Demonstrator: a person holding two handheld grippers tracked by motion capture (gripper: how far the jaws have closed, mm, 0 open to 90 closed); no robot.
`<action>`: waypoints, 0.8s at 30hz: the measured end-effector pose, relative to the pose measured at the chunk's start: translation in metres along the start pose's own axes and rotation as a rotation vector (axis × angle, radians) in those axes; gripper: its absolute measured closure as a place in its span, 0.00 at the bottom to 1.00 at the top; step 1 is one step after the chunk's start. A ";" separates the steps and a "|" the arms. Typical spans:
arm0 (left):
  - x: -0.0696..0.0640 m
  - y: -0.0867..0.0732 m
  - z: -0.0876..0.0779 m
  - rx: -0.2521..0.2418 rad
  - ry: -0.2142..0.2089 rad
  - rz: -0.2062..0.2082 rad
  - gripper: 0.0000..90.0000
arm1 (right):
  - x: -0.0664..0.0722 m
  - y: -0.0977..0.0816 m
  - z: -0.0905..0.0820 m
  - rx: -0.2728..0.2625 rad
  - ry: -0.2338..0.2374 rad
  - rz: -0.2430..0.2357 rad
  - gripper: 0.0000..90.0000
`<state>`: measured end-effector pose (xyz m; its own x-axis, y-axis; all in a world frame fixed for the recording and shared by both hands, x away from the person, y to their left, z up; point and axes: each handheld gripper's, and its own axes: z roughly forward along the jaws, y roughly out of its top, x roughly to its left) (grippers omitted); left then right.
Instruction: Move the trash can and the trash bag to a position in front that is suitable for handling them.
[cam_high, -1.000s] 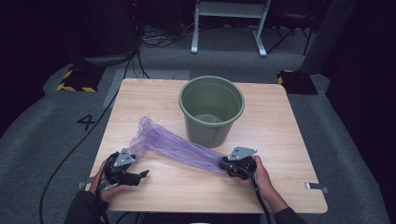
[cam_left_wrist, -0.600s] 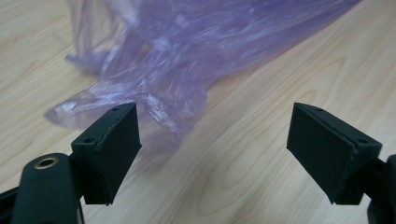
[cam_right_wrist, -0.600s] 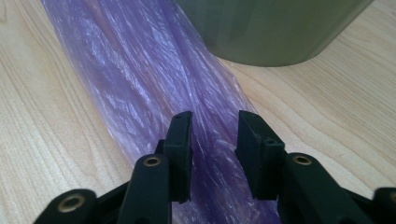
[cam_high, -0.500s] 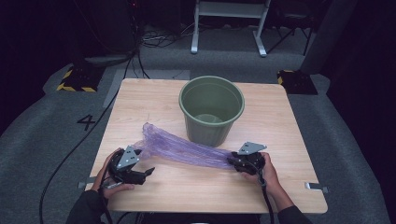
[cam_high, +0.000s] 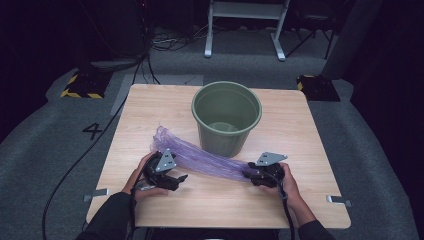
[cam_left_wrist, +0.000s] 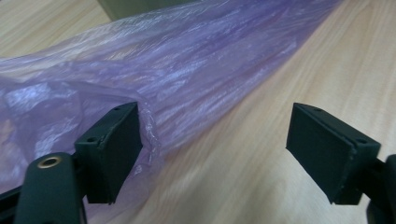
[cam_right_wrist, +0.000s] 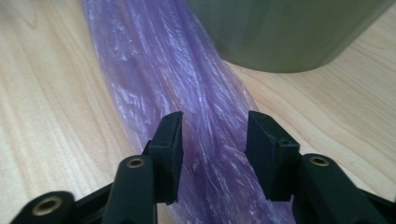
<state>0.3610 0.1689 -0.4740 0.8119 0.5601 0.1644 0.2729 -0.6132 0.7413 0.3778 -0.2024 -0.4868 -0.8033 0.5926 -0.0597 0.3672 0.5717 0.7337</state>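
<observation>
A long, crumpled purple plastic bag (cam_high: 200, 157) lies stretched across the wooden table (cam_high: 300, 125), in front of a green bin (cam_high: 227, 117). My left gripper (cam_high: 181, 177) is at the bag's wide left end. In the left gripper view its jaws (cam_left_wrist: 215, 140) stand wide open, and the bag's edge (cam_left_wrist: 196, 60) touches the left pad only. My right gripper (cam_high: 248, 176) is at the bag's narrow right end. Its jaws (cam_right_wrist: 215, 135) have just been opening. They straddle the bunched bag (cam_right_wrist: 154, 70) without squeezing it.
The bin (cam_right_wrist: 280, 32) stands upright just behind the bag, close to the right gripper. Bare wood lies in front of both hands up to the table's near edge. Grey carpet, cables and a metal frame surround the table.
My left gripper has moved right, up against the bag's wide end. The bag's left end has drawn in towards the bin. The right hand has hardly moved.
</observation>
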 end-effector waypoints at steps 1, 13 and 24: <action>-0.001 0.001 0.003 -0.001 0.012 0.010 0.22 | 0.001 0.000 0.001 0.001 0.013 -0.005 0.67; 0.012 0.012 0.030 0.013 -0.022 -0.048 0.43 | 0.007 -0.001 0.004 0.005 0.077 -0.046 0.68; 0.018 0.004 0.040 0.094 0.012 -0.037 0.83 | 0.001 -0.013 -0.012 -0.022 0.128 -0.045 0.48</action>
<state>0.3979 0.1538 -0.4940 0.7942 0.5898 0.1463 0.3504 -0.6412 0.6827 0.3664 -0.2156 -0.4881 -0.8726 0.4884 -0.0067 0.3205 0.5829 0.7467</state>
